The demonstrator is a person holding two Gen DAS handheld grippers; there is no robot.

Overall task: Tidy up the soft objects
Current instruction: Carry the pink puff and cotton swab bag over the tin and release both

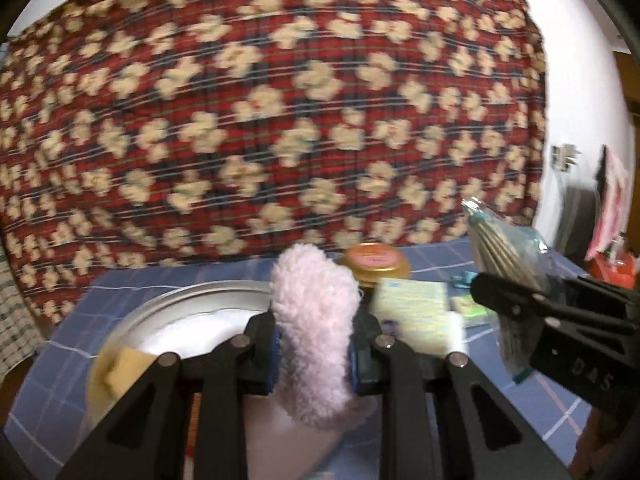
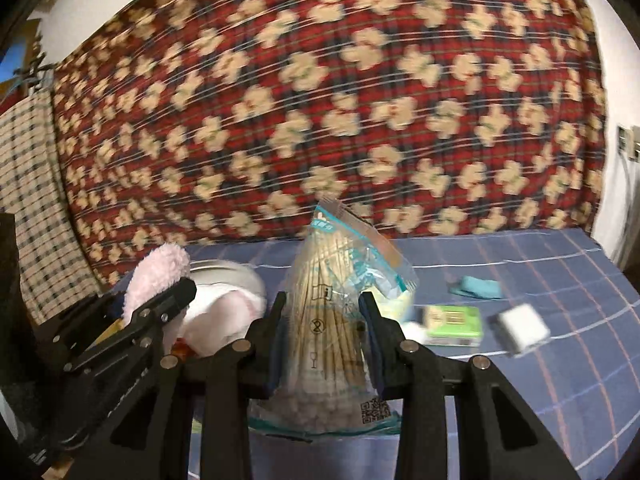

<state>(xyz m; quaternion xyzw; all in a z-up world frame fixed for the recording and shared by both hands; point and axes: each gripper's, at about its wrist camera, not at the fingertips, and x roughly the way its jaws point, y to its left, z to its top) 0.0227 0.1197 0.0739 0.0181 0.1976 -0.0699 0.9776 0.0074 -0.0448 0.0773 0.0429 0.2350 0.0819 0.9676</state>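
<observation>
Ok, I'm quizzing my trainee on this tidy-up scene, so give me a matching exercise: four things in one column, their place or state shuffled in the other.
1. pink fluffy item
2. bag of wooden sticks
3. green box
4. yellow sponge

A. lying on the blue cloth
B. in the silver bowl
C. held in the left gripper
D. held in the right gripper

Pairs: 1-C, 2-D, 3-A, 4-B

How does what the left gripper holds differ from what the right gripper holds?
The left gripper is shut on a pink fluffy sock: opaque, plush fabric. The right gripper is shut on a clear packet of wooden sticks: see-through, printed, with thin sticks inside. Both stand upright between the fingers, above the blue checked cloth.
</observation>
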